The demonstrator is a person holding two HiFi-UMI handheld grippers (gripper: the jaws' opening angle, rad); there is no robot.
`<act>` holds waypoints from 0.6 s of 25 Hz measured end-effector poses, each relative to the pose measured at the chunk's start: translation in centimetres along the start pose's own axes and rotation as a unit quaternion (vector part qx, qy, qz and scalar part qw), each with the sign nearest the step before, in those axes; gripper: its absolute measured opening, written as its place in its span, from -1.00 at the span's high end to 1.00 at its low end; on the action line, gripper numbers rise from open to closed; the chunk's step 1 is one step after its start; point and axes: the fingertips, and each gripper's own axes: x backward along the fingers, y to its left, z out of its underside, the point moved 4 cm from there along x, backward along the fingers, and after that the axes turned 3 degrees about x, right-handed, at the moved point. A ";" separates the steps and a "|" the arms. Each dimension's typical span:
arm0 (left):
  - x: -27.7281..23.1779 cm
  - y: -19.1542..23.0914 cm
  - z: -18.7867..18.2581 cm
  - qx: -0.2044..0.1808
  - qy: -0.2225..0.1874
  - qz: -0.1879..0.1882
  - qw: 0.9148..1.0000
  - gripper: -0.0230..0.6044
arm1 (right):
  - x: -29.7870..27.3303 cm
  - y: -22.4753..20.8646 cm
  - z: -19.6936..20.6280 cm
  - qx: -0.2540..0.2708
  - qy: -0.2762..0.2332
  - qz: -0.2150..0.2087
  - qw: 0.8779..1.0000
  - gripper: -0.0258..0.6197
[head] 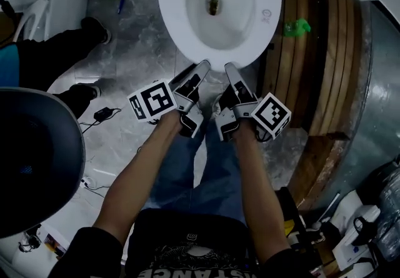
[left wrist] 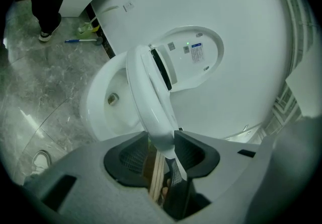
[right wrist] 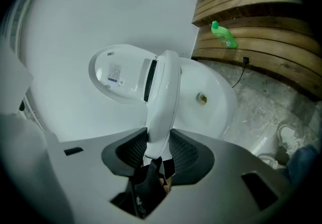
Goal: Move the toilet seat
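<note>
A white toilet seat (head: 181, 14) rings the bowl (head: 215, 5) in the head view. My left gripper (head: 200, 70) and right gripper (head: 230, 72) meet side by side at its front edge. In the left gripper view the seat (left wrist: 150, 92) runs edge-on between the pads (left wrist: 191, 153), lifted off the bowl (left wrist: 106, 101), and the left gripper (left wrist: 162, 147) is shut on its front rim. The right gripper (right wrist: 157, 145) likewise clamps the seat (right wrist: 163, 94) above the bowl (right wrist: 209, 97). The lid (right wrist: 118, 74) stands open behind.
A curved wooden platform (head: 312, 52) with a green bottle (head: 297, 27) lies right of the toilet. A person in black (head: 56, 45) stands at the left on the marble floor, near a cable (head: 100, 113). A dark round object (head: 31, 164) fills the lower left.
</note>
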 end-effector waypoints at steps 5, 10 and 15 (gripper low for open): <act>1.0 -3.0 -1.1 0.011 -0.003 0.012 1.000 0.41 | 0.5 3.9 -0.6 -0.023 -0.021 -0.035 0.999 0.48; 2.1 -6.1 -2.4 0.016 -0.007 0.030 0.999 0.43 | 1.4 7.1 -1.4 -0.018 -0.033 -0.041 0.998 0.50; 2.7 -9.6 -3.6 0.011 -0.005 0.048 0.999 0.45 | 2.2 10.9 -2.6 -0.017 -0.052 -0.059 0.997 0.50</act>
